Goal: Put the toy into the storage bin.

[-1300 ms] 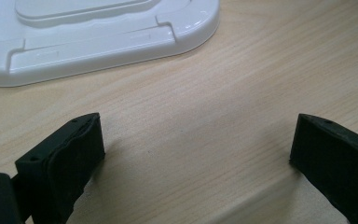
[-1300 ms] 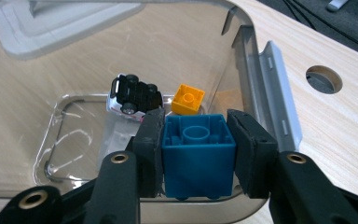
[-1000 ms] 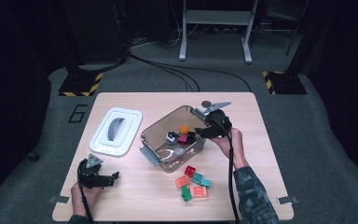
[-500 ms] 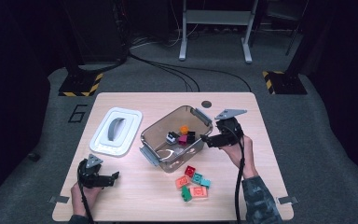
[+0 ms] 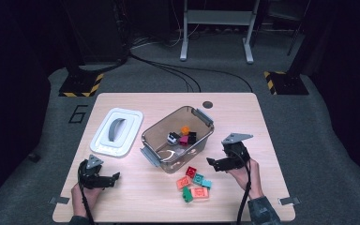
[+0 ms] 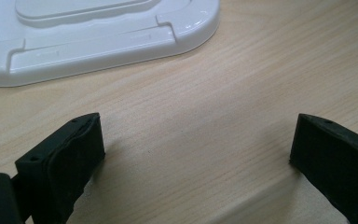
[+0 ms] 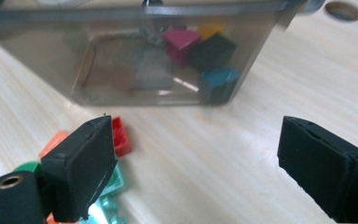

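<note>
- Right gripper point(image 5: 214, 163): lower right, held level, pointing left at our loose bricks point(image 5: 193, 181); jaws just opened, nothing between.
- Left gripper point(image 5: 112, 178): lower left, open, empty.
- Bricks counted: six loose below one bin point(image 5: 178, 133).

White lid point(image 5: 116, 131), smoky clear bin point(image 5: 177, 138), red brick point(image 5: 191, 171), teal brick point(image 5: 198, 178), pale wood-grain table point(image 5: 136, 197)

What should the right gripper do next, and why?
Probably swing toward the loose bricks and come down over the red one. The right gripper is open, its jaws have just been opening with nothing between them, some bricks already lie in the bin, and the pile sits just beside it.
</note>
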Tool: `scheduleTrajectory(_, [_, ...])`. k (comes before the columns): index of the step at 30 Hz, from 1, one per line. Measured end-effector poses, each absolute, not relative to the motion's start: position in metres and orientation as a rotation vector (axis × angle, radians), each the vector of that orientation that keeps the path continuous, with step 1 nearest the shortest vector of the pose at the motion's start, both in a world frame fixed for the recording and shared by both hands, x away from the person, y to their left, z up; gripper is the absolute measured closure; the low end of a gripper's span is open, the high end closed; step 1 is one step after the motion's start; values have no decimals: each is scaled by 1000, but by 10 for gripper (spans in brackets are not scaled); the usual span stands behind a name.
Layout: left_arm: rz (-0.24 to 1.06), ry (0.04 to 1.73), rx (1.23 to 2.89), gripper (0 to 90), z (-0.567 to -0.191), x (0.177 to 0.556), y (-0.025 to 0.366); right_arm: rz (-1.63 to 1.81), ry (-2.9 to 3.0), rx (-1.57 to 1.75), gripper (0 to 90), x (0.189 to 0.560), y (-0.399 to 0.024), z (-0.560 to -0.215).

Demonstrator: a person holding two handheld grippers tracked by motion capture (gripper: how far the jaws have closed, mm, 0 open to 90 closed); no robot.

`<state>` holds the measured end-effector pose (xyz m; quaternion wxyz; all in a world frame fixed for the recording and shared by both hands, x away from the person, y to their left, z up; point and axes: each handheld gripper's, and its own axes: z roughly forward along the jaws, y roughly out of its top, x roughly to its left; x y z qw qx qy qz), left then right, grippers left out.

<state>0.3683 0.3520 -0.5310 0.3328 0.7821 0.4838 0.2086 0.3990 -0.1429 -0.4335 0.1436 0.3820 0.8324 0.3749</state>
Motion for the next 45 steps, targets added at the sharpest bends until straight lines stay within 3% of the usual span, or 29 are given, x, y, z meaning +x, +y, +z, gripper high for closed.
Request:
scheduleTrajectory(13, [545, 1264, 2042, 28, -531, 368, 352, 1069, 2483, 1143, 55, 382, -135, -473])
scheduleTrajectory(16, [544, 1264, 2043, 28, -531, 368, 352, 1062, 2515, 1113, 142, 376, -132, -479])
scheduleTrajectory(18, [544, 1264, 2043, 28, -531, 368, 352, 1054, 2524, 1111, 152, 374, -132, -479])
scheduleTrajectory(20, [544, 1266, 2042, 28, -531, 368, 352, 1059, 2534, 1094, 273, 369, -130, -483])
scheduleTrajectory(24, [545, 1265, 2043, 28, -531, 368, 352, 1063, 2571, 1081, 366, 367, -128, -485])
scheduleTrajectory(31, [546, 1266, 2042, 28, -531, 368, 352, 1117, 2622, 1028, 438, 361, -124, -486])
scheduleTrajectory(36, [545, 1266, 2042, 28, -531, 368, 352, 1080, 2659, 996, 538, 359, -119, -488])
scheduleTrajectory(38, [548, 1265, 2043, 28, -531, 368, 352, 1046, 2662, 1022, 623, 361, -121, -491])
scheduleTrajectory(45, [548, 1270, 2040, 28, -531, 368, 352, 1000, 2637, 1074, 661, 362, -126, -496])
